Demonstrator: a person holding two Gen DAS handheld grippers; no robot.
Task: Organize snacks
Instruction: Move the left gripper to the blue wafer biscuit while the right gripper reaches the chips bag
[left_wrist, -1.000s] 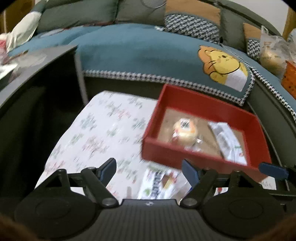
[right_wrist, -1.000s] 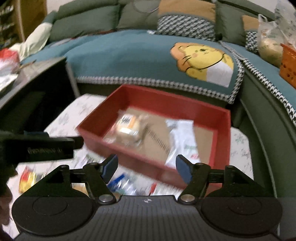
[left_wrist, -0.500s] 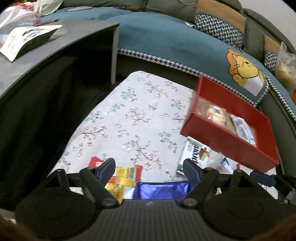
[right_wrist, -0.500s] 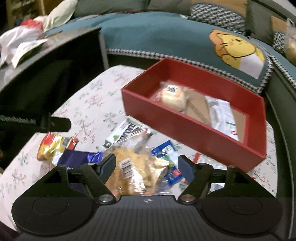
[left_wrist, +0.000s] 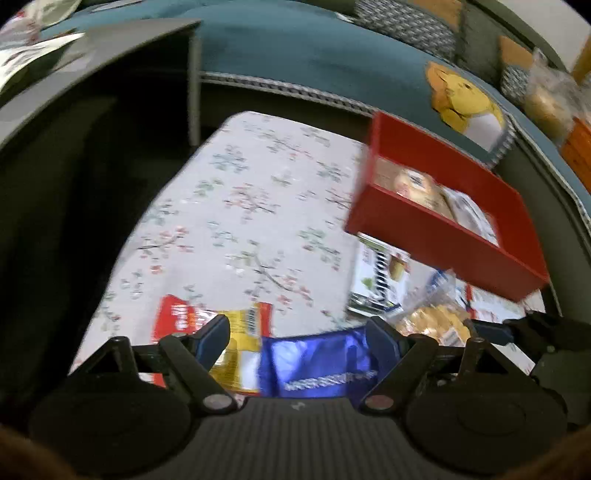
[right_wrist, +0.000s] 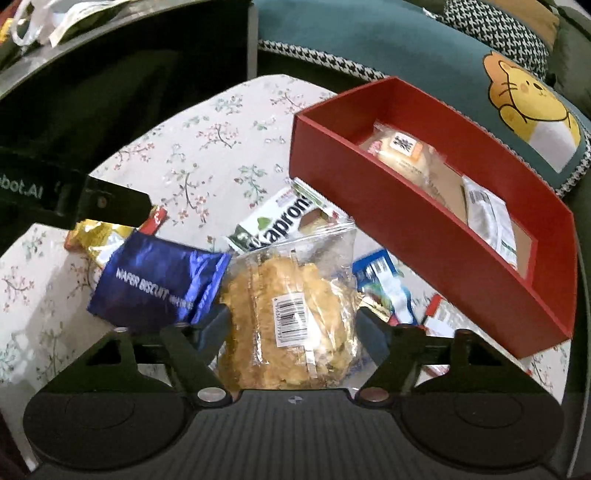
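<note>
- Two handheld grippers point down at a table covered by a white cloth with a floral print (right_wrist: 207, 155), where loose snack packets lie in a heap.
- Right gripper (right_wrist: 291, 326), bottom centre of its own view: jaws closing around a clear plastic bag of golden-brown fried crackers with a barcode sticker (right_wrist: 291, 314); the bag lies between the fingers, but whether the pads press it yet I cannot tell.
- Left gripper (left_wrist: 299, 334), bottom centre of its view: jaws spread, over a shiny blue foil wafer-biscuit packet (left_wrist: 314, 358) and a yellow-and-red foil packet (left_wrist: 243, 332), pinching neither.
- In the right view the blue packet sits left of the cracker bag, touching it.
- A white and green "Kapron" wrapper (right_wrist: 280, 218) lies behind the cracker bag, its far end beside the red box.
- An open red cardboard box (right_wrist: 424, 236) fills the right of the frame, holding a wrapped round bun (right_wrist: 402, 155) and a flat white sachet (right_wrist: 487, 218).
- A small blue-and-white packet (right_wrist: 384, 284) lies below the box's near wall.
</note>
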